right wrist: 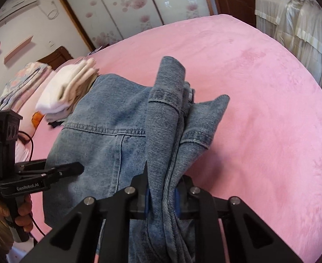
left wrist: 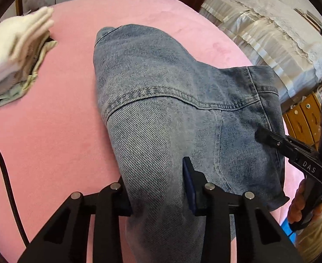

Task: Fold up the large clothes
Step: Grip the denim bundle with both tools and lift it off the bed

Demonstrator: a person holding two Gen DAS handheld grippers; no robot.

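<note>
On a pink bed (right wrist: 259, 100), I am pinching blue denim jeans (left wrist: 161, 109) in both tongs: my left tongs (left wrist: 158, 197) gripping a broad fold, my right tongs (right wrist: 162, 199) clamping a bunched edge, folded clothes (right wrist: 66, 92) stacked nearby.

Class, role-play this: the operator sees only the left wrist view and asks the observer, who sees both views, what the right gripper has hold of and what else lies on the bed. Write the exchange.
Operator: My view shows only the right gripper's tip. Is it gripping?
Observer: Yes. The right gripper is shut on a bunched fold of the denim garment.
Operator: What lies past the white folded stack?
Observer: A floral folded blanket lies beyond it, near the bed's far edge.
Operator: Anything beside that stack?
Observer: A small orange item shows at its near side on the pink bed cover; I cannot tell what it is.
</note>
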